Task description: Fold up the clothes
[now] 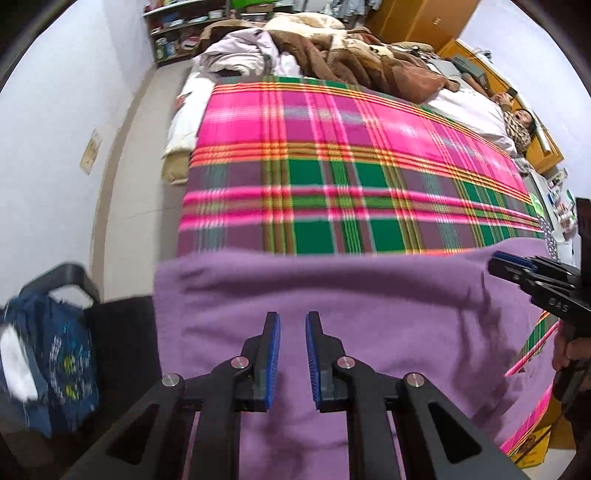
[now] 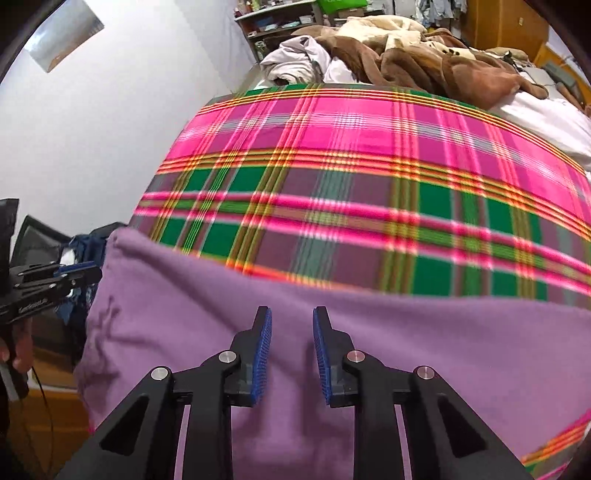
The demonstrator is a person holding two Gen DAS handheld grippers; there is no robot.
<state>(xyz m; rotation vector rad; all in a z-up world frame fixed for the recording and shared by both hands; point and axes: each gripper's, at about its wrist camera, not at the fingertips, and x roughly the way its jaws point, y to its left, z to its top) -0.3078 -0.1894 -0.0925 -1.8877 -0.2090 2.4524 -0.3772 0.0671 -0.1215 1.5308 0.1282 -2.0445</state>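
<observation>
Lying flat near the front edge of the bed, the purple cloth (image 1: 332, 295) is spread on top of a bright pink and green checked blanket (image 1: 332, 166) that covers the bed like a smooth work mat. The purple cloth reaches from the left front corner across to the right, and its far edge makes a long straight line, so it looks ready for a fold. The left claw (image 1: 291, 325) hangs over the middle of the purple cloth, pointing down at it. Its two blue pads stand a little apart and there is nothing between them, so it holds nothing. The right claw (image 2: 291, 321) hangs over the cloth too, with its pads a bit apart and empty. I think both claws are over the cloth so they can each pick up a part of it and fold it evenly. At the far end of the bed sits a heap of brown and white bedding (image 1: 332, 44), pushed back to leave room. A blue bag (image 1: 48, 350) hangs off the bed by the left front corner, and a shelf (image 1: 177, 26) stands by the far wall.
</observation>
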